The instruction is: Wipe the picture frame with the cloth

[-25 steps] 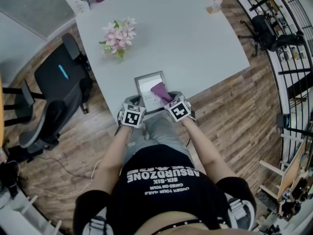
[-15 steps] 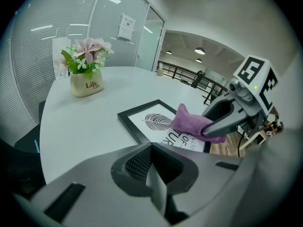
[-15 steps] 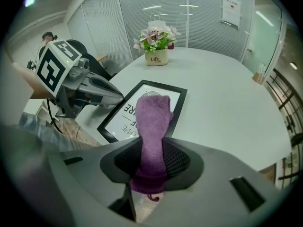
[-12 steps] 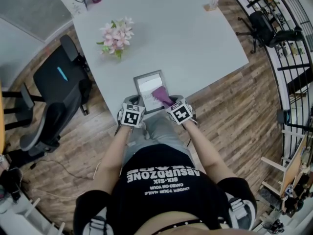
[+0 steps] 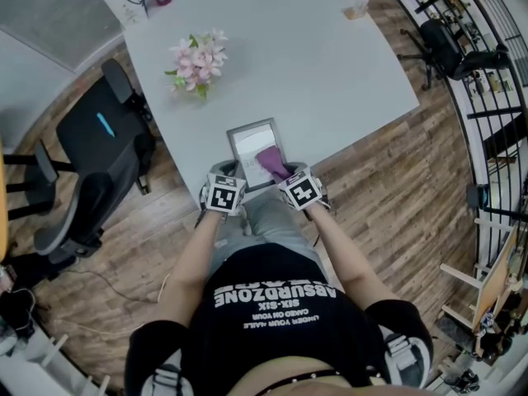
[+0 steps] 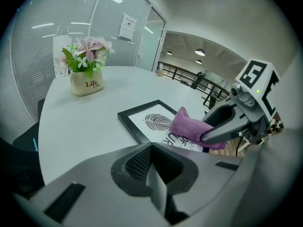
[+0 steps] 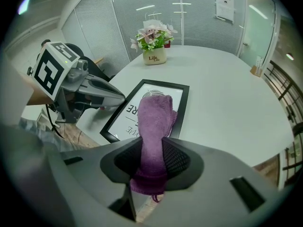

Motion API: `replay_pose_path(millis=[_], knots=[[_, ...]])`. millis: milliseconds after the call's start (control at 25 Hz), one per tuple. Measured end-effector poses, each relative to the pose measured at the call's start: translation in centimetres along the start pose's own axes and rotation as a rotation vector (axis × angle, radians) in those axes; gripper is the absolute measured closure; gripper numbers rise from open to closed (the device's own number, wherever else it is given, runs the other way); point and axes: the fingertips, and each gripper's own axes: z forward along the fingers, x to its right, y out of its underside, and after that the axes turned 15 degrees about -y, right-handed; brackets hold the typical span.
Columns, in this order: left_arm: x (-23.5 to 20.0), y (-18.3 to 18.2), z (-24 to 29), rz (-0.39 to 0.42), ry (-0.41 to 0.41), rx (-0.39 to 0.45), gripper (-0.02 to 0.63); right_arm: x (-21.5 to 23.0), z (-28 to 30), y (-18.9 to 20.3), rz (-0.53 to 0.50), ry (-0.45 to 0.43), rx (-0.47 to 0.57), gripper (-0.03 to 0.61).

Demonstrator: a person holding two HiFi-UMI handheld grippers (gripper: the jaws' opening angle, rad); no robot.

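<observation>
We see the picture frame [image 5: 250,141] lying flat at the near edge of the counter [image 5: 330,64], the purple cloth [image 5: 271,160] resting on its 4 o'clock corner, clamped in the jaws of our right gripper [image 7: 152,162], while our left gripper [image 6: 151,167], jaws together on nothing, sits at the frame's 7 o'clock.

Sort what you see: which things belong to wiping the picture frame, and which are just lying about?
In use: picture frame, purple cloth, right gripper clamping the cloth.
Lying about: potted flowers, paper bag, office chair.
</observation>
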Motion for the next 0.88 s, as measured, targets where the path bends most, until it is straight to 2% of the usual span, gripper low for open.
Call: replay_pose_path(millis=[280, 640, 760, 880], knots=[[0.0, 0.0, 0.0, 0.005, 0.007, -0.005, 0.598, -0.9, 0.7, -0.3, 0.054, -0.009, 0.013, 0.443], [0.0, 0.0, 0.0, 0.012, 0.017, -0.008, 0.598, -3.0, 2.3, -1.8, 0.030, -0.054, 0.045, 0.443], [0.0, 0.0, 0.0, 0.008, 0.019, -0.013, 0.598, -4.2, 3.0, -2.1, 0.027, -0.090, 0.046, 0.443], [0.0, -0.1, -0.1, 0.005, 0.021, -0.013, 0.598, -5.9, 3.7, -2.8, 0.074, -0.161, 0.059, 0.443]])
